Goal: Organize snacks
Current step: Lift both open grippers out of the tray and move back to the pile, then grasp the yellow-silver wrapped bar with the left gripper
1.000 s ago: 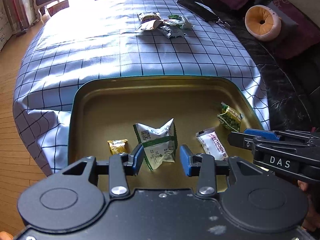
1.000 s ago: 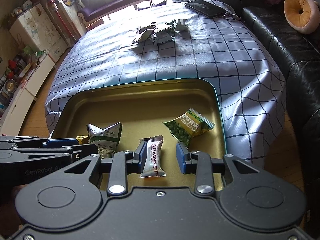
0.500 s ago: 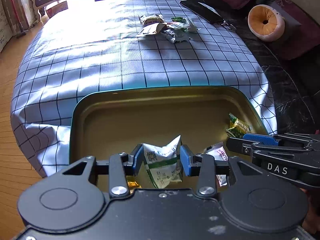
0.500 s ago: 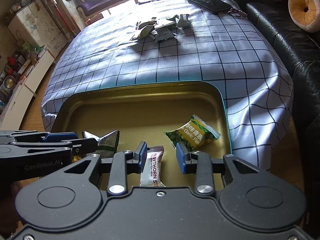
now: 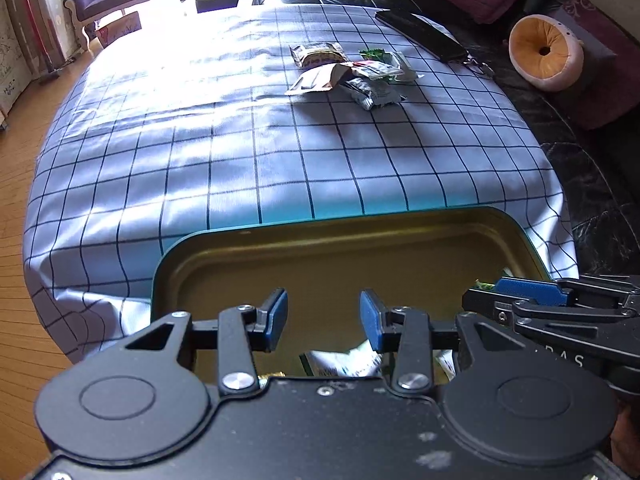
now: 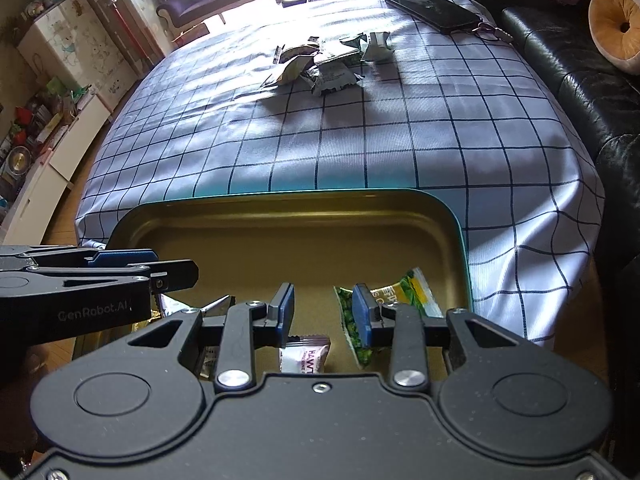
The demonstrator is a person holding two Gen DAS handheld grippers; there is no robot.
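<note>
Left hand-held gripper [image 5: 323, 316] jaws apart, empty, over tin tray [image 5: 400, 236]; right hand-held gripper [image 6: 323, 312] likewise parted, nothing held. Below: hawthorn candy [image 6: 306, 354], green pea packet [image 6: 404, 300] in tray. Remaining snack pile [image 6: 324, 62] far across checked counter [image 6: 360, 140], likely next pickup.

A pale blue tablecloth with a dark grid [image 6: 400, 136] is spread across the middle; strong sunlight is thrown on it from 12 o'clock; a black leather sofa [image 6: 560, 60] is seen at 2 o'clock, with a round orange-and-cream cushion [image 5: 544, 52] resting on it; wooden plank flooring [image 5: 16, 264] is seen at 9 o'clock; a white cabinet with cartoon drawings [image 6: 76, 44] is set at 10 o'clock.
</note>
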